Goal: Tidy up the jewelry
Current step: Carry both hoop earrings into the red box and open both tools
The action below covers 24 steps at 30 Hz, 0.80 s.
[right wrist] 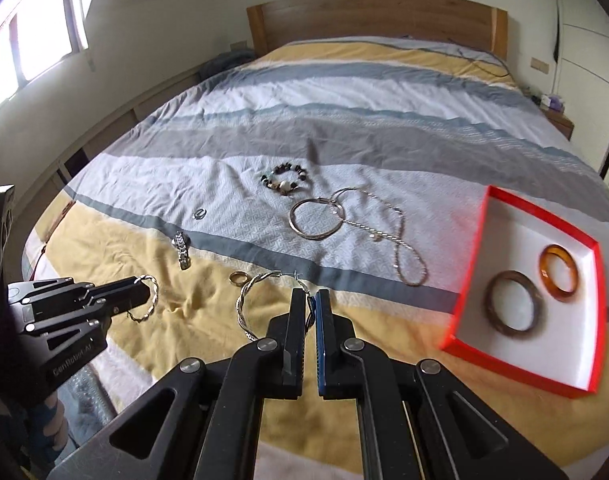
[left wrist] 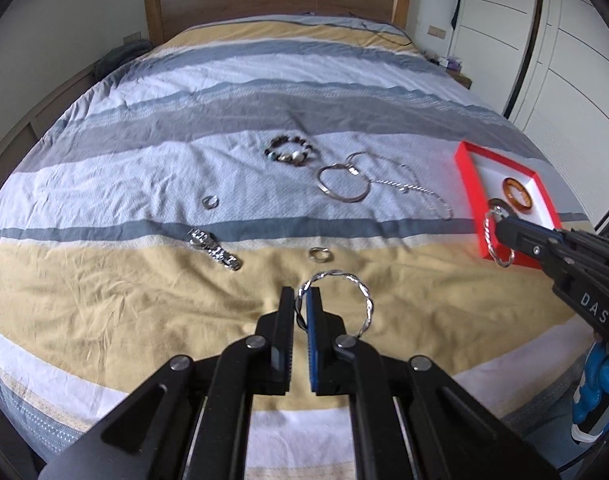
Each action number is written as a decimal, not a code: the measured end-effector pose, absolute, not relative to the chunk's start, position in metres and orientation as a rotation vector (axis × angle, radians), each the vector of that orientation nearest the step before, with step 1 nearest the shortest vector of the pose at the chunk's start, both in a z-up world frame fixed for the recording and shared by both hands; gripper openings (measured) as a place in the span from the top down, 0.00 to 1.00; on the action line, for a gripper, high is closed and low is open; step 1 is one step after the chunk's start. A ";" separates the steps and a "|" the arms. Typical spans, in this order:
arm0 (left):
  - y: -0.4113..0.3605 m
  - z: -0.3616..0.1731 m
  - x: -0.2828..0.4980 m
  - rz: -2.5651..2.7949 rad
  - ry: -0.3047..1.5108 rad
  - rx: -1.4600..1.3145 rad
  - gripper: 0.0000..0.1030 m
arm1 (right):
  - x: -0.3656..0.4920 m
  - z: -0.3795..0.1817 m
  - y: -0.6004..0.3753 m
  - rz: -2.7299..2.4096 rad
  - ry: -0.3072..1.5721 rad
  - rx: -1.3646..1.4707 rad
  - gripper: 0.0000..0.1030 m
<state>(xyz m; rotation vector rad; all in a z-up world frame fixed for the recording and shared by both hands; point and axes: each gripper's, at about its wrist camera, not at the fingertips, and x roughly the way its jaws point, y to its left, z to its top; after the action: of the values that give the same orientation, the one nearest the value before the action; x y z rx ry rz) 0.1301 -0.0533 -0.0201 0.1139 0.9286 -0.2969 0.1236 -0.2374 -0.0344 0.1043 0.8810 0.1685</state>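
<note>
My left gripper [left wrist: 303, 300] pinches one twisted silver bangle [left wrist: 360, 300]; my right gripper [right wrist: 311, 300] clamps another twisted bangle [right wrist: 246, 304], the red box [right wrist: 470, 256] just right of it.

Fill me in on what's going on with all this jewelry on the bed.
A person is sorting jewelry into the red box, a gripper in each hand. The left gripper and the right gripper each have their jaws shut on a twisted silver bangle. Two bangles, amber and brown, are already boxed. The watch, rings, beaded bracelet and chains wait on the bedspread.
</note>
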 end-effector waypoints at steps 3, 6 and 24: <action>-0.073 -0.008 0.121 -0.339 0.914 0.121 0.95 | 0.102 -0.023 -0.257 0.128 0.859 0.116 0.96; -0.101 0.003 0.114 -0.394 0.904 0.134 0.95 | 0.084 -0.013 -0.285 0.076 0.840 0.128 0.96; -0.341 -0.030 0.216 -0.611 0.936 0.281 0.95 | 0.144 -0.043 -0.487 -0.168 0.889 0.154 0.96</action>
<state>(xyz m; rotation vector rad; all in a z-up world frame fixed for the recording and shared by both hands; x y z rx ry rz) 0.2163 -0.3411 -0.0301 0.2812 0.9358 -0.6108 0.1442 -0.4868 -0.0433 0.1535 0.8887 -0.1678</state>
